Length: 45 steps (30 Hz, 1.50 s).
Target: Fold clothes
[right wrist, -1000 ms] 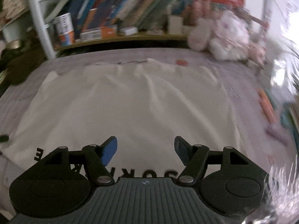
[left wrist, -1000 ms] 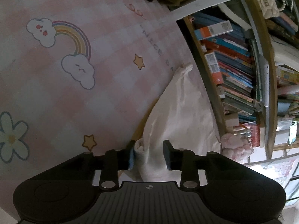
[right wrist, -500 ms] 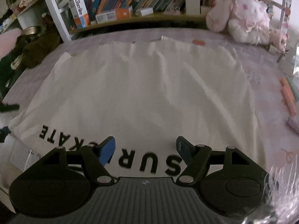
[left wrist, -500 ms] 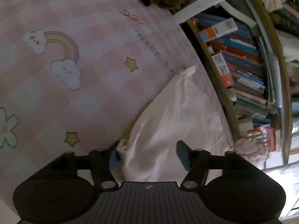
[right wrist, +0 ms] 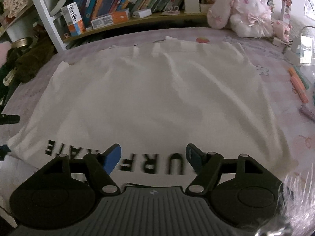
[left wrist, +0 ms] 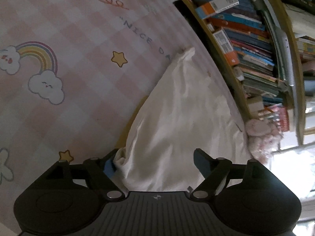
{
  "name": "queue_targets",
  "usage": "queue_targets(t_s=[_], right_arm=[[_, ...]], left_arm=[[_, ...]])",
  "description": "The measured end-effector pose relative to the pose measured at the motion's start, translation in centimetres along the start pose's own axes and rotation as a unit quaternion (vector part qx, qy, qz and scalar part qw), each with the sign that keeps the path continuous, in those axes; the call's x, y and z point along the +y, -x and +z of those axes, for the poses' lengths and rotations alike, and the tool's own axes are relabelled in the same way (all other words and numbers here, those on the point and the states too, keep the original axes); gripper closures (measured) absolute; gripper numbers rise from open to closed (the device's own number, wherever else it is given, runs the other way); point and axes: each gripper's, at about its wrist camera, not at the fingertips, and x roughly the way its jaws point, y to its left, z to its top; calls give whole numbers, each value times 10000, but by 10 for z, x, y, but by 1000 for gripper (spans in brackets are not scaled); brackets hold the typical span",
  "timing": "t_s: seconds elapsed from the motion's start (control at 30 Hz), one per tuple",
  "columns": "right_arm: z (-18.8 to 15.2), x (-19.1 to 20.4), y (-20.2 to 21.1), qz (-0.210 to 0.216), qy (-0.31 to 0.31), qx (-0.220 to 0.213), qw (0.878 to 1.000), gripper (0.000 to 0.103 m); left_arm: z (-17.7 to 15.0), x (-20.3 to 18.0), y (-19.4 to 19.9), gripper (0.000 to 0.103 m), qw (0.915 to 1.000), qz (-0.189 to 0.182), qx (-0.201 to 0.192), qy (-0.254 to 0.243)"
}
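- White T-shirt (right wrist: pixel 153 98): spread almost flat on the bed (left wrist: pixel 69 74), its black printed lettering (right wrist: pixel 137 164) on the near edge and the opposite edge lying towards the far bookshelf (right wrist: pixel 122 4). Shallow wrinkles run across the cloth.
- Left tool (left wrist: pixel 154 164): fingers spread wide apart, gripping nothing. A bunched edge of the shirt lies between them, touching the left blue pad (left wrist: pixel 108 167).
- Right tool (right wrist: pixel 152 156): fingers likewise apart, poised just above the printed near edge; whether the pads touch the cloth cannot be told.
- Progress, as a judgement: the shirt appears laid out but not yet folded into a compact shape. The left side looks rumpled or partly turned in; no finished fold is visible.
- Remaining: the side folds and the lengthwise fold, each requiring a fresh grip on an edge.
- Surroundings: plush toys (right wrist: pixel 244 11) sit at the far right, and pens (right wrist: pixel 298 83) lie right of the shirt.
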Motion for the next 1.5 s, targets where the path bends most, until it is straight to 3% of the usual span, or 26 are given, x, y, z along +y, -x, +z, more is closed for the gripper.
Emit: queue_targets(t_s=[0.43,0.63,0.9,0.97,1.2,1.5], right_arm=[[-16,133,-2,-353,848,-95,9957,31],[-14,186,-1,-86,1522,-169,9882,31],[-7,234,-3,257,2008,-165,9792,31],[-8,242,-3,334,2135,-103,9763,32],[-9,260,-7,437,2437,1,9689,37],[-4,268,-3,322,2617,-227,9643,64]], left_arm=[[29,24,-12,21,9920,-722,1015,204],[40,31,-17,25,9849,-973,1409,243],[41,45,-24,73,9816,-941,1621,367],[42,46,-24,93,9808,-991,1638,360],[43,12,-7,96,9715,-1748,1512,-530],[44,12,-16,96,9656,-1935,1693,-401]])
